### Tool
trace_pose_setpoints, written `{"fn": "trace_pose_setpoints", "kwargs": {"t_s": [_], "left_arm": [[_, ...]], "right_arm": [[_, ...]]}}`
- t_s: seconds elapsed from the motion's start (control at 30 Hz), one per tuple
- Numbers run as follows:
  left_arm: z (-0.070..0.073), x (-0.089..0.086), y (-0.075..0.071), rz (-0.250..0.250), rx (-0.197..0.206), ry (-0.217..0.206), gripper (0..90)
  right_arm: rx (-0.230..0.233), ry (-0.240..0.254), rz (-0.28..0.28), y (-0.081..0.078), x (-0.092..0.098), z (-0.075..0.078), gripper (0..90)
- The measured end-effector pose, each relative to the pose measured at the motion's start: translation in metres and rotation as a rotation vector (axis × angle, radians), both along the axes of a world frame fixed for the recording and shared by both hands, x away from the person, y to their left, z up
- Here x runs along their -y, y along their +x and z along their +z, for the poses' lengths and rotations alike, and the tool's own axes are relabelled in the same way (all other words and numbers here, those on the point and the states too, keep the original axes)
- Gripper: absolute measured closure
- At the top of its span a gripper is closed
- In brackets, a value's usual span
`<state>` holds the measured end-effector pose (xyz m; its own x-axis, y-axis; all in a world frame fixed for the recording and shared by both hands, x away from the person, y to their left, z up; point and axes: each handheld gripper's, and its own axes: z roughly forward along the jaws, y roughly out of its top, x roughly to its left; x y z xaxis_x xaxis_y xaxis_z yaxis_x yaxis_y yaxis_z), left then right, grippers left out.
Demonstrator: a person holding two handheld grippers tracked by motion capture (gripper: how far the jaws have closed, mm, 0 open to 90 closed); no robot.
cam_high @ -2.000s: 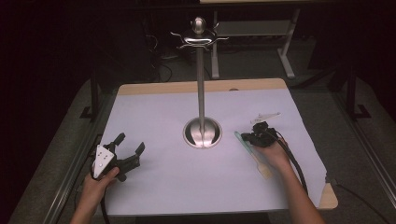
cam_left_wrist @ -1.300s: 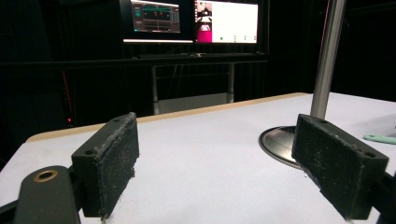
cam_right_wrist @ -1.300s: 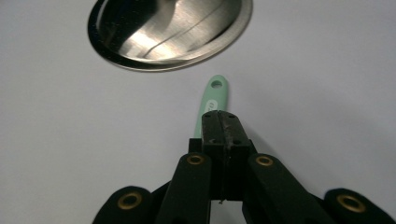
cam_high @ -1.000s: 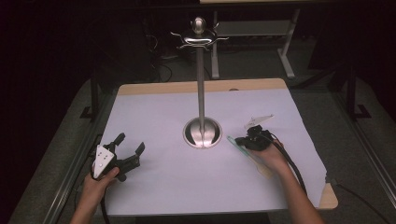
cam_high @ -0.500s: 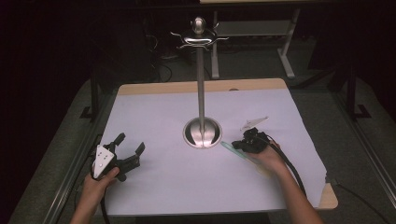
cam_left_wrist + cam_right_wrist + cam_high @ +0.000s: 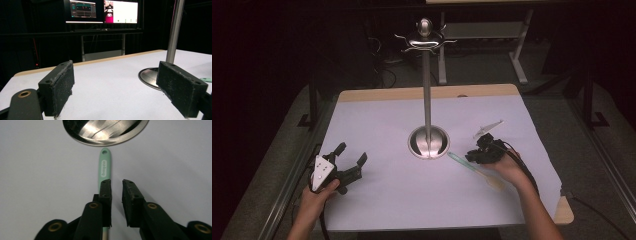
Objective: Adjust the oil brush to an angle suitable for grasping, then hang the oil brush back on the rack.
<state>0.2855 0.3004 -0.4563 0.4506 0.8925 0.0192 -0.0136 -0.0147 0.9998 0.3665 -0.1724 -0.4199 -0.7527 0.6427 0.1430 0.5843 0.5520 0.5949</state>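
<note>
Right gripper view: the right gripper hovers low with jaws narrowly parted, grasping nothing; the spatula lies on the counter under the left jaw, not between. We judge a closure here would miss or skid it against the stand. Left gripper rests spread wide. Count: one spatula, one stand, two grippers.

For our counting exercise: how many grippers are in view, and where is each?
2. The left gripper rests at the table's near-left, jaws wide open. The right gripper is right of the stand's base, over the green-handled utensil, jaws narrowly apart. None seems hidden.
</note>
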Motion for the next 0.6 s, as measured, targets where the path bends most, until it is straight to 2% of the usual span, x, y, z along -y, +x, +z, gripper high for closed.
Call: {"fn": "trace_pose_setpoints", "kwargs": {"t_s": [0.07, 0.17, 0.2, 0.3, 0.33, 0.37, 0.53, 0.6], "left_arm": [[0.0, 0.0, 0.0, -0.001, 0.0, 0.002, 14.5], [0.0, 0.0, 0.0, -0.001, -0.001, 0.001, 14.5], [0.0, 0.0, 0.0, -0.001, -0.001, 0.001, 14.5], [0.0, 0.0, 0.0, -0.001, -0.001, 0.002, 14.5], [0.0, 0.0, 0.0, -0.001, -0.001, 0.002, 14.5], [0.0, 0.0, 0.0, 0.0, -0.001, 0.002, 14.5], [0.0, 0.0, 0.0, 0.0, -0.001, 0.002, 14.5], [0.0, 0.0, 0.0, 0.0, -0.001, 0.001, 14.5]], "right_arm": [[-0.017, -0.011, 0.006, 0.0, 0.0, 0.002, 74.3], [-0.049, -0.074, 0.018, -0.003, -0.003, 0.01, 70.7], [-0.049, -0.074, 0.018, -0.003, -0.003, 0.01, 70.7], [-0.062, -0.147, 0.029, -0.004, -0.01, 0.016, 68.6], [-0.062, -0.147, 0.029, -0.004, -0.01, 0.016, 68.6], [-0.072, -0.183, 0.031, -0.004, -0.015, 0.018, 67.7], [-0.115, -0.216, 0.047, -0.001, -0.023, 0.021, 67.1], [-0.126, -0.257, 0.062, 0.002, -0.029, 0.021, 68.3]]}}
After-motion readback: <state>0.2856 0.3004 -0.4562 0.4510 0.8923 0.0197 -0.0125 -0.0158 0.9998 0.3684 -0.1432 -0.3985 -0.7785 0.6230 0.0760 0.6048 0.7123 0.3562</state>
